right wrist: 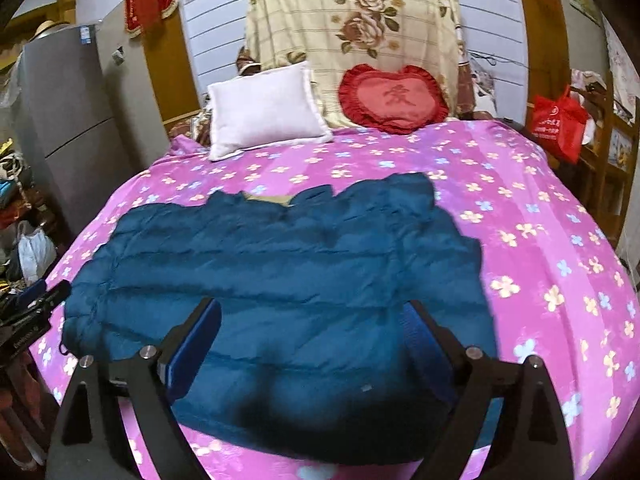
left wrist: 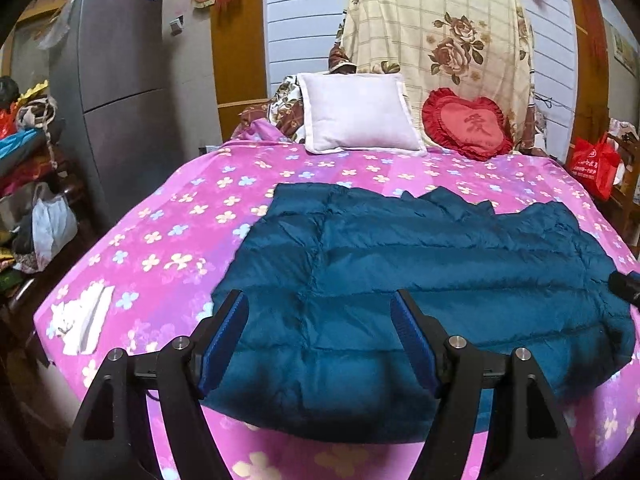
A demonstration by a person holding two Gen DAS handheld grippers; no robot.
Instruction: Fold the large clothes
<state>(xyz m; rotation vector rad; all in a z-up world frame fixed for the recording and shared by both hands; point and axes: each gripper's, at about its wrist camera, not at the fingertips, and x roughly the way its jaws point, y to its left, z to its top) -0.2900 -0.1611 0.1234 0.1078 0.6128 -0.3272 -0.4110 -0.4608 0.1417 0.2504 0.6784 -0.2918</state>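
The blue puffy jacket (left wrist: 420, 264) lies folded on the bed (left wrist: 168, 216) — both grippers, left gripper (left wrist: 320, 304) and right gripper (right wrist: 316, 312), spread wide, holding nothing. Next, I think: grab an edge, fold again.

Both views are evenly and fairly brightly lit indoors, with saturated colours. The fisheye lens bends straight lines hard and leaves black corners. The left wrist view is sharp at centre. The right wrist view is softer — motion blur smears the blue jacket (right wrist: 280, 280), and a dark shadow lies at its near edge, lower centre.
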